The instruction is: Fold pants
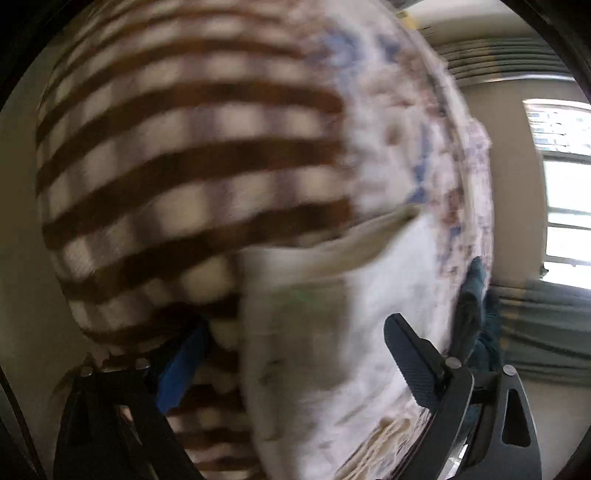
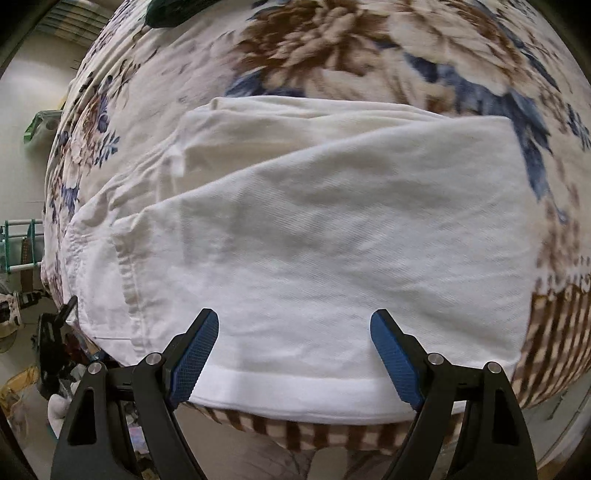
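Right gripper (image 2: 293, 354) spread, empty, lower frame over folded white cotton pants (image 2: 314, 240) — careless pinch at the hem could drag the fold open.

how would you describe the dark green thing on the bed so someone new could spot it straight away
In the right wrist view, start from the bed's flowered blanket with the white pants spread on it. Look past the pants to the blanket's far side, toward the left: the dark green thing lies there, cut off by the frame. It is the only dark, plain-coloured item among brown and blue flowers and white cloth.
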The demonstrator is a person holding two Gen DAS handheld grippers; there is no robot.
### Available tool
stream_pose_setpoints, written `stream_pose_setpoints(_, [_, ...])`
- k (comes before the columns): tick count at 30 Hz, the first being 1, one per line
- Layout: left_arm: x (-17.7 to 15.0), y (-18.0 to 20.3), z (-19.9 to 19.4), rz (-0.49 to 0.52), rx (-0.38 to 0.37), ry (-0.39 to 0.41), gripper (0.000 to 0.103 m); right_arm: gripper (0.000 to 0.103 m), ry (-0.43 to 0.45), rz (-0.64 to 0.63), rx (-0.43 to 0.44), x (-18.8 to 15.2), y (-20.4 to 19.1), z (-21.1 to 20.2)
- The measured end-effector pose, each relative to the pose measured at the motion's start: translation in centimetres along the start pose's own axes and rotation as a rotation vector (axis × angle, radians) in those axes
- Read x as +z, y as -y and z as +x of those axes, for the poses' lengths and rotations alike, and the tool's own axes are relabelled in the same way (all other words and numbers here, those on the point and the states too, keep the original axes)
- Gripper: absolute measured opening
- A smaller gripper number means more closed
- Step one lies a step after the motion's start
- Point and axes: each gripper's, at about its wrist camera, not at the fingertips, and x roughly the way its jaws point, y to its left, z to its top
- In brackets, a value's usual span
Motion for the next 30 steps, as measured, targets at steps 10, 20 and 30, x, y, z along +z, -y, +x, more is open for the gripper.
stream_pose_setpoints(10, [-1.8,-0.4,-3.6,0.073,-0.046,0.108,0.055,0.087,-0.028,-0.029,-0.031,-0.1,-1.7,1.5])
stream_pose_setpoints(20, [0.3,0.7,-0.1,0.075,-0.088,0.071,0.064,0.087,-0.063,-0.017,-0.037,-0.6,-1.9,3.3])
stream_pose_setpoints(30, [0.3,2.9,3.6,0.137,-0.049,0.016,0.054,0.087,-0.076,-0.017,-0.041,-0.5,-1.4,4.0])
